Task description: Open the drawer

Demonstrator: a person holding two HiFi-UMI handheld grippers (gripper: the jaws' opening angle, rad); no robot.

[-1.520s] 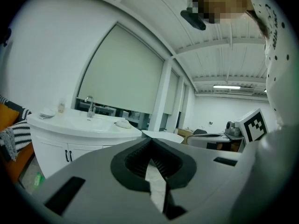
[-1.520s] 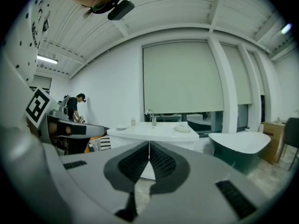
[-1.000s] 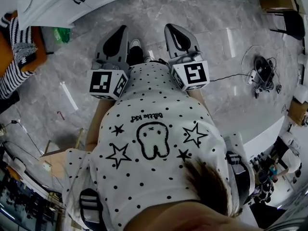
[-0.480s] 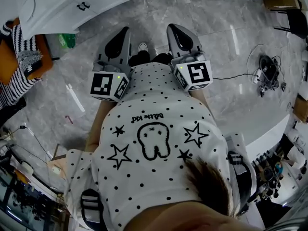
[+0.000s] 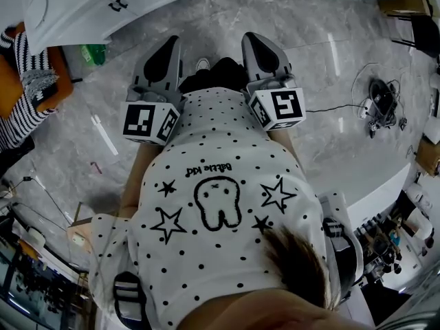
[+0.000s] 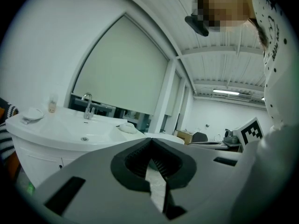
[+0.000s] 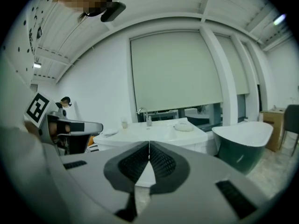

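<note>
The white vanity cabinet [image 5: 89,12] stands at the top left of the head view, and a drawer front on it carries a small dark handle [image 5: 118,5]. Both grippers are held out over the floor in front of the person's dotted shirt, well short of the cabinet. My left gripper [image 5: 170,43] is shut with nothing in it, its tips meeting in the left gripper view [image 6: 150,141]. The right gripper [image 5: 251,38] is also shut and empty [image 7: 149,146]. From the gripper views I see the vanity's basin top [image 6: 70,134] and faucet [image 7: 144,115], not the drawer.
A dark green bathtub [image 7: 243,143] stands right of the vanity. Grey marble floor [image 5: 330,136] lies ahead, with a cable and a small device [image 5: 381,105] on the right. An orange seat with striped cloth [image 5: 27,81] is at the left, and a white strip [image 5: 104,133] lies on the floor.
Both grippers have drifted a little forward with the person's body, toward the vanity. Their jaws have stayed shut.
</note>
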